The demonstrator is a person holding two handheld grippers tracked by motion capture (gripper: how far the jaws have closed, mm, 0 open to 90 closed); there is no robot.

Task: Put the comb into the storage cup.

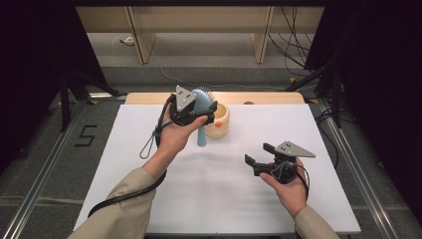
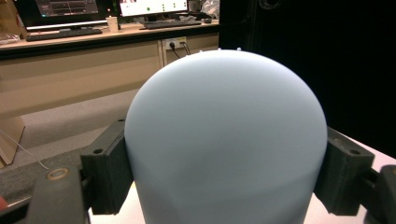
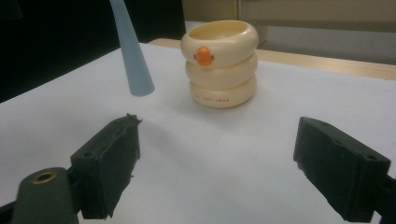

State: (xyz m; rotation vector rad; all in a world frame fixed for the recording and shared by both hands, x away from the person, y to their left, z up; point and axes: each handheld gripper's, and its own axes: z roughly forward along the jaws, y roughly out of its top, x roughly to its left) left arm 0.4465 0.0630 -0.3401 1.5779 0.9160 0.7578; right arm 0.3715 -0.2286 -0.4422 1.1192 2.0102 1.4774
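1. The left tongs (image 1: 191, 112) are closed on the round head of a pale blue hairbrush (image 1: 201, 107); the brush is held upright above the tabletop (image 1: 149, 149), its handle pointing down and its bristles turned away.
2. Just right of the brush, a cream ringed cup (image 1: 219, 121) with an orange spot stands on the tabletop, and nothing is seen in it.
3. The right tongs (image 1: 263, 157) are held wide open and empty, well apart from the cup.
4. The pick-up is judged done; placing the brush handle-first into the cup seemingly remains.
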